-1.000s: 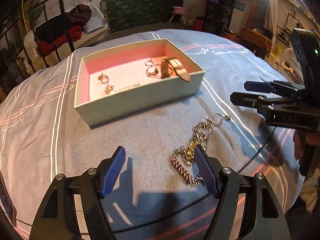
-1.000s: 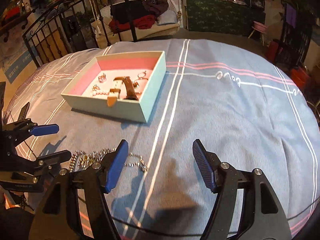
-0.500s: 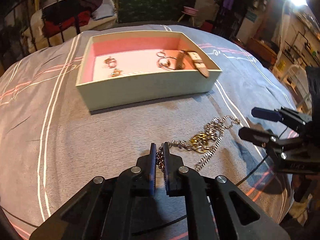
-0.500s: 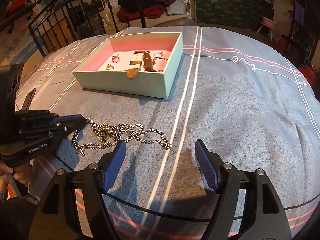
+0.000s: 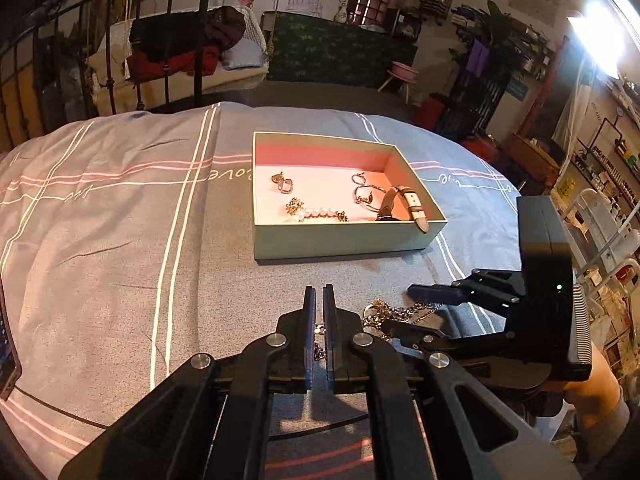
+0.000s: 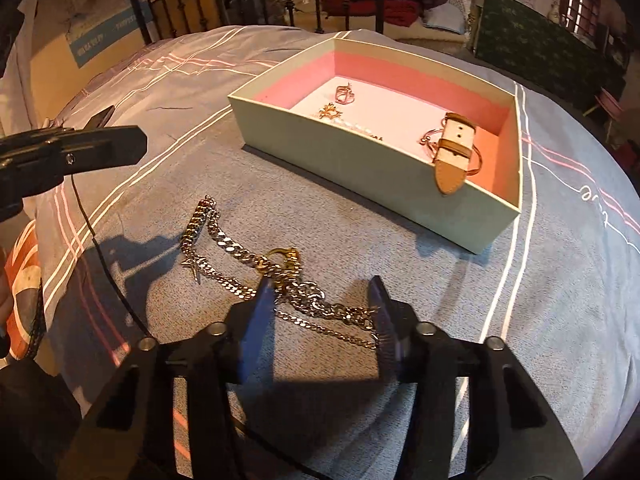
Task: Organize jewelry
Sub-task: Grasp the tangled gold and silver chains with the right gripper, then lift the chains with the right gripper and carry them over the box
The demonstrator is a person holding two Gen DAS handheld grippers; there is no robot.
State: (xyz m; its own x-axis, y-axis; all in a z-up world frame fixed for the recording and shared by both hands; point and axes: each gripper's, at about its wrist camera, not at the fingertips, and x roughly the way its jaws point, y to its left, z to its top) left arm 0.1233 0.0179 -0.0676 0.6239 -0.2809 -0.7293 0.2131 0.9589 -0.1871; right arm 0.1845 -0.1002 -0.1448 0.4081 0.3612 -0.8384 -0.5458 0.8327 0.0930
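A tangle of gold and silver chains [image 6: 240, 248] lies on the bed cover in front of the pale green, pink-lined box [image 6: 360, 168]. My right gripper [image 6: 322, 308] is low over the tangle. Its jaws are closing with the chains between the fingers, and no firm pinch shows. My left gripper [image 5: 319, 300] is shut and raised above the cover. A few links show through its narrow gap, but the right wrist view has the chains' end apart from the left gripper [image 6: 136, 146]. The box [image 5: 348, 240] holds a watch strap [image 5: 412, 204], a pearl bracelet [image 5: 318, 213] and earrings [image 5: 282, 182].
The striped grey-blue bed cover [image 5: 120, 240] spreads all around. A black cable [image 6: 100, 256] hangs from the left gripper. A black iron bed frame [image 5: 200, 40] and a seat piled with clothes [image 5: 180, 56] stand behind. A person's hand [image 5: 600, 380] holds the right gripper [image 5: 400, 308].
The left gripper shut at the chains' end, then lifted and drew away from them. The right gripper came in over the chains and its jaws narrowed around them.
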